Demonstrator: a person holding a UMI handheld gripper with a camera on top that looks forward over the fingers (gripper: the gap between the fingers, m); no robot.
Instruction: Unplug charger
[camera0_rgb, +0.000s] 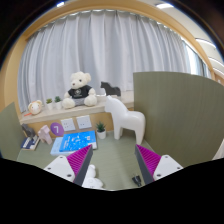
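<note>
Between the spread fingers of the gripper, nothing is pinched; a white thing, perhaps the charger, lies low beside the left pad, though I cannot tell for sure. Beyond the fingers stands a white horse on the desk, with a blue book to its left. Farther back, a teddy bear sits on a shelf before curtains.

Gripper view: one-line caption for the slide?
Open gripper over a desk, white object by its fingers, white horse figure ahead, teddy bear on shelf before curtains.
</note>
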